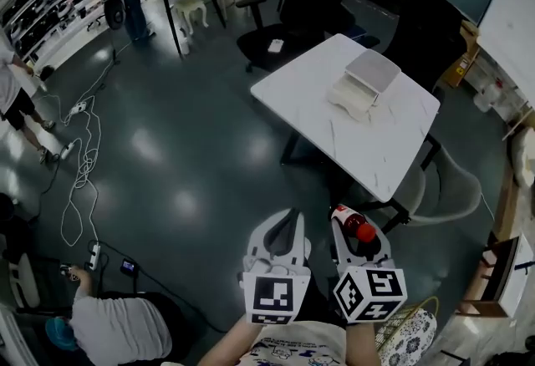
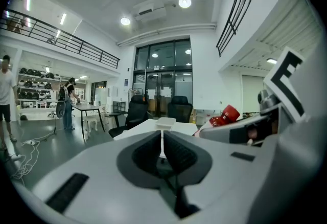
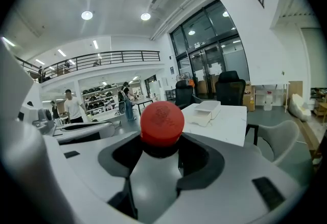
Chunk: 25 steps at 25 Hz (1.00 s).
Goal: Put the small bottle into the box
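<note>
- Firstly, your left claw [image 1: 282, 226] is empty, its jaws pressed together. You hold it low, just in front of your body; let it ride alongside, clear of the carrying path.
- Just beside it, your right claw [image 3: 162, 154] is clamped on the small bottle [image 1: 351, 221]. The jaws grip the body below the red cap [image 3: 162, 121], which points forward, away from you.
- Both claws sit side by side, aimed toward the desk [image 1: 380, 151], which lies well apart from you across open floor.
- The box [image 1: 365, 80] rests on the far part of that desk; whether its top is open cannot be told from here.
- Grip firmly on the walk over, bring the bottle above the opening, lower it inside, and only then release.
</note>
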{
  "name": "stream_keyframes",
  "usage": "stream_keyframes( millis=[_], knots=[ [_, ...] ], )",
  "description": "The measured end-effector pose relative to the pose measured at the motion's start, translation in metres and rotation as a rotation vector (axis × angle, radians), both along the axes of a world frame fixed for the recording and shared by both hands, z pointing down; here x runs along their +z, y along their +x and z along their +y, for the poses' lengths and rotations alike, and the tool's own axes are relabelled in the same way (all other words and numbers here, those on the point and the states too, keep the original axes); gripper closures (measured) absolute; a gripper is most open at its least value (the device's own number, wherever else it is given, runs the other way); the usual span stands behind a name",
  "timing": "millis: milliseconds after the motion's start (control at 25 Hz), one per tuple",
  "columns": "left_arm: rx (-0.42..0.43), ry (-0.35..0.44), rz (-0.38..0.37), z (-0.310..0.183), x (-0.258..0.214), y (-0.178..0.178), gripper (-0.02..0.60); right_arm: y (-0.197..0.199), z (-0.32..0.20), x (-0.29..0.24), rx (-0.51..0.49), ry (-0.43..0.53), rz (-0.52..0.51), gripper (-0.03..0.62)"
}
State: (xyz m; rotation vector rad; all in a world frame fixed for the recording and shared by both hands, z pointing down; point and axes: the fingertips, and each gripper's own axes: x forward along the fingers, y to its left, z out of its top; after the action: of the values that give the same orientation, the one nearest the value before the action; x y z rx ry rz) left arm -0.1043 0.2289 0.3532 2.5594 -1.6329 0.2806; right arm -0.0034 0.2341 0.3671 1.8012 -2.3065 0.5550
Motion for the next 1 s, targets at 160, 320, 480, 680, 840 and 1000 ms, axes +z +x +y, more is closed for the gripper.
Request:
stream_keyframes(
  millis=[160,320,480,680,840,1000],
  knots=[
    [-0.021,0.005,-0.01,-0.04,0.001,0.003,0.561,0.005,-0.042,-0.001,-0.017,0.01,-0.006,0.367],
    [-0.038,0.009,-0.009,-0.087,-0.003,0.015,0.561,0.018,-0.089,-0.002,-0.025,0.018,-0.016,0.367],
    [-0.039,0.026,-0.019,-0.132,-0.008,0.031,0.561,0.034,-0.134,-0.007,-0.029,0.028,-0.02,0.367],
    [-0.039,0.025,-0.018,-0.181,-0.013,0.052,0.561,0.056,-0.184,-0.013,-0.027,0.03,-0.019,0.367],
    [-0.046,0.038,-0.019,-0.218,-0.016,0.067,0.561,0.073,-0.22,-0.016,-0.031,0.041,-0.018,0.367],
    [-0.041,0.033,-0.019,-0.242,-0.018,0.082,0.561,0.089,-0.242,-0.017,-0.024,0.038,-0.02,0.367]
  ],
)
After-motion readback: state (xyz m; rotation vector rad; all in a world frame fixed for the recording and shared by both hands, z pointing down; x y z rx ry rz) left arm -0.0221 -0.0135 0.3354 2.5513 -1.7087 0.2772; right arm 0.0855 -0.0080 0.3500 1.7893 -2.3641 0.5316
